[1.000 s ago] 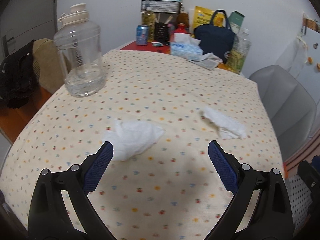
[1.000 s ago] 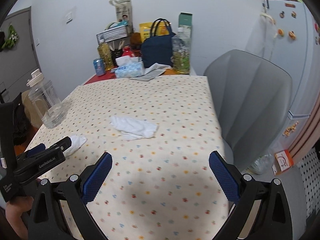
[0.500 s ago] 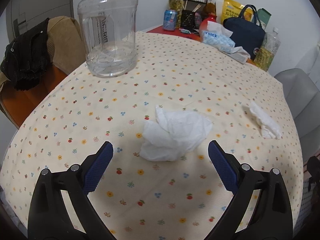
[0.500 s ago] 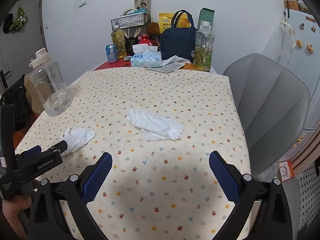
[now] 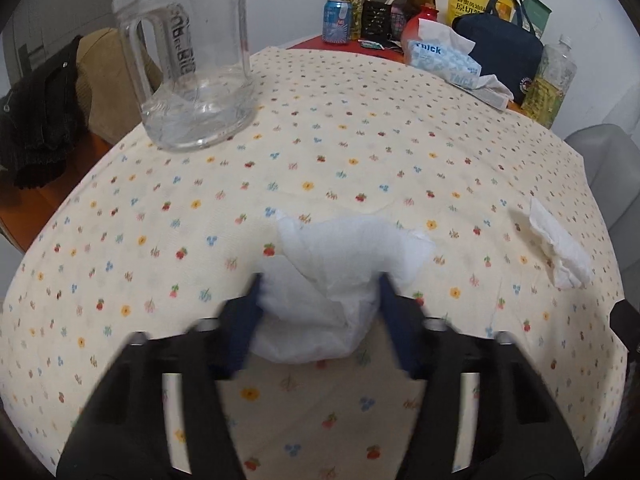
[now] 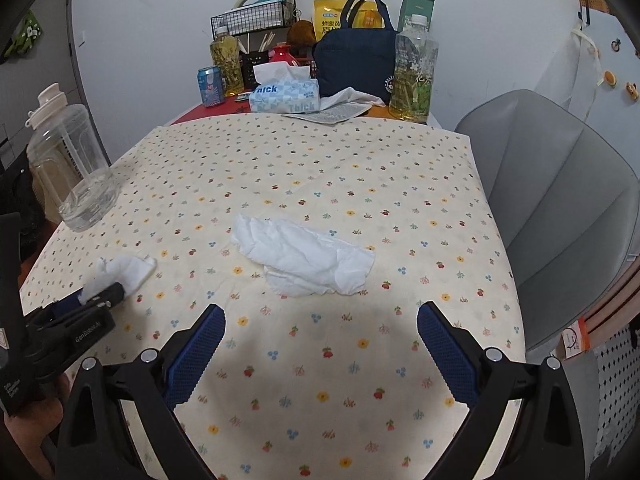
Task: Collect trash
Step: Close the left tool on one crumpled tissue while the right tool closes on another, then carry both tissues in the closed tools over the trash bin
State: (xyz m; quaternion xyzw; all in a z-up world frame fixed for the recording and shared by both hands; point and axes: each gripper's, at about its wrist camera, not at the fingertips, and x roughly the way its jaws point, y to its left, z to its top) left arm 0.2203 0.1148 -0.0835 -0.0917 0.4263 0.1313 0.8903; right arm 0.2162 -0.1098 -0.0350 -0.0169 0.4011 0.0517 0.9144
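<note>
A crumpled white tissue (image 5: 324, 280) lies on the flower-print tablecloth (image 5: 320, 152). My left gripper (image 5: 320, 292) has come down around it. Its jaws are closing, and the blue pads press into the tissue on both sides. In the right wrist view the left gripper (image 6: 102, 294) sits at the table's left edge with the tissue (image 6: 128, 270) bunched at its tip. A second, flatter tissue (image 6: 304, 258) lies mid-table, also seen far right in the left wrist view (image 5: 558, 246). My right gripper (image 6: 320, 316) hovers open just short of it, with nothing between its fingers.
A clear plastic water jug (image 5: 192, 60) stands at the left edge of the cloth. At the back are a tissue box (image 6: 285, 94), a navy bag (image 6: 356, 60), bottles (image 6: 414, 76) and a can (image 6: 210, 86). A grey chair (image 6: 560, 208) stands to the right.
My left gripper has dropped onto the crumpled tissue, and its jaws have gone from wide open to pinching it. My right gripper has moved forward and down toward the flat tissue, still open.
</note>
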